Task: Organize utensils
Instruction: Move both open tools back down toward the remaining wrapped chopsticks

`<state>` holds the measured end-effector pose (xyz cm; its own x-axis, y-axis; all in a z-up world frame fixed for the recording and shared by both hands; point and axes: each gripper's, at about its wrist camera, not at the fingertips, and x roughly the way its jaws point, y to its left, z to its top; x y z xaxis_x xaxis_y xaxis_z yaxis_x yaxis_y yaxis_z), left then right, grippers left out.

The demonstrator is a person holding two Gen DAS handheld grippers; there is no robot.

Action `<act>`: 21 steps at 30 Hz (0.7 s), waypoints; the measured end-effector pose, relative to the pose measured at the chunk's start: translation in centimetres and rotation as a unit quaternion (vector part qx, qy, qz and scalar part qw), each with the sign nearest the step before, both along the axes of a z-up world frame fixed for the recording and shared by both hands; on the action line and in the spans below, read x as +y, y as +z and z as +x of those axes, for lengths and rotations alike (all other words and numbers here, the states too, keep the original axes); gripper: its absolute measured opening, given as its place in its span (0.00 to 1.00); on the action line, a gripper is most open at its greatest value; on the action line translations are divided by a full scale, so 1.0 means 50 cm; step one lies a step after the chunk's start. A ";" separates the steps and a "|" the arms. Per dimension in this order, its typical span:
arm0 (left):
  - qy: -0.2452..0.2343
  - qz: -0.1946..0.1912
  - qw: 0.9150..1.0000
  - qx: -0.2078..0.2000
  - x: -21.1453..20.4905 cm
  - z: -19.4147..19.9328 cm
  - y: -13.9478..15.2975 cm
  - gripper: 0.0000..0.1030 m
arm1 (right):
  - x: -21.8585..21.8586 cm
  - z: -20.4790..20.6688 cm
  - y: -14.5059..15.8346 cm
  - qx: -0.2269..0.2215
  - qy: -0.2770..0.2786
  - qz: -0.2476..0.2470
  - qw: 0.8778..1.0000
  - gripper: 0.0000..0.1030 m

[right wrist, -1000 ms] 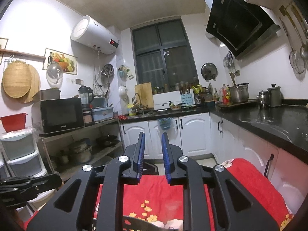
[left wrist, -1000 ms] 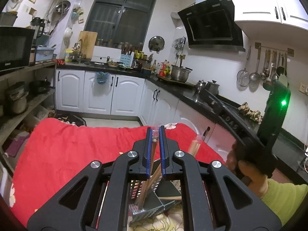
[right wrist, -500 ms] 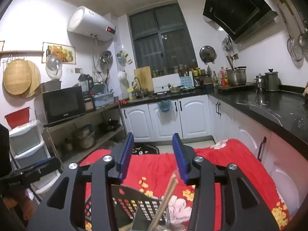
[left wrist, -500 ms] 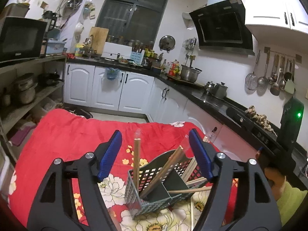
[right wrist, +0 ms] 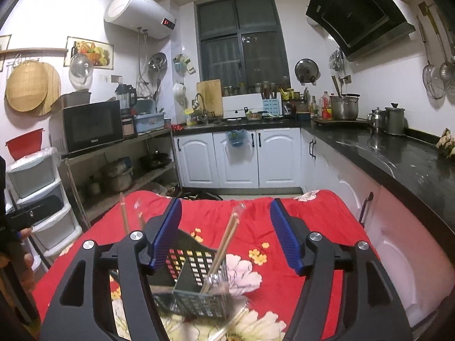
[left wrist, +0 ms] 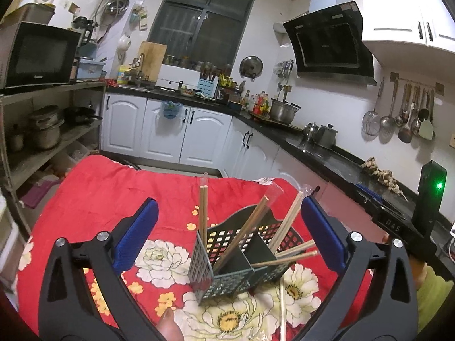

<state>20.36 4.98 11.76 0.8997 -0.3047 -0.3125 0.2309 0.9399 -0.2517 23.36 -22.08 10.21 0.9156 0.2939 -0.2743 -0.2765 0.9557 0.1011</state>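
Note:
A grey-green perforated utensil basket (left wrist: 241,258) stands on the red floral cloth (left wrist: 93,196), with several wooden chopsticks (left wrist: 203,207) standing and leaning in its compartments. My left gripper (left wrist: 227,236) is wide open and empty, its blue pads on either side of the basket. In the right wrist view the same basket (right wrist: 199,287) holds chopsticks (right wrist: 224,244). My right gripper (right wrist: 226,236) is open and empty above it. More chopsticks (left wrist: 282,307) lie on the cloth beside the basket.
The cloth-covered table sits in a narrow kitchen. A black countertop (left wrist: 321,153) and white cabinets (right wrist: 278,159) run along the right. A shelf with a microwave (right wrist: 91,126) and pots is on the left. The right gripper's body (left wrist: 426,199) shows at the left wrist view's right edge.
My left gripper has let go of a pair of chopsticks, which now stand in the basket, and has opened wide. My right gripper has also opened and tilted down toward the basket.

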 end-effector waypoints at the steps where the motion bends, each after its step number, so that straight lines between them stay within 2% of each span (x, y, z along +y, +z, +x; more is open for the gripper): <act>1: 0.000 0.001 1.000 0.000 -0.001 -0.004 0.001 0.90 | -0.001 -0.006 -0.003 0.003 0.001 -0.001 1.000 0.61; 21: -0.027 0.021 0.999 0.030 -0.044 -0.070 -0.059 0.90 | -0.015 -0.077 -0.068 0.048 0.008 -0.015 0.999 0.62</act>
<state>16.86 2.76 8.81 0.8613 -0.3378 -0.3795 0.2669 0.9364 -0.2276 19.52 -22.85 6.79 0.8800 0.2988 -0.3691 -0.2825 0.9542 0.0988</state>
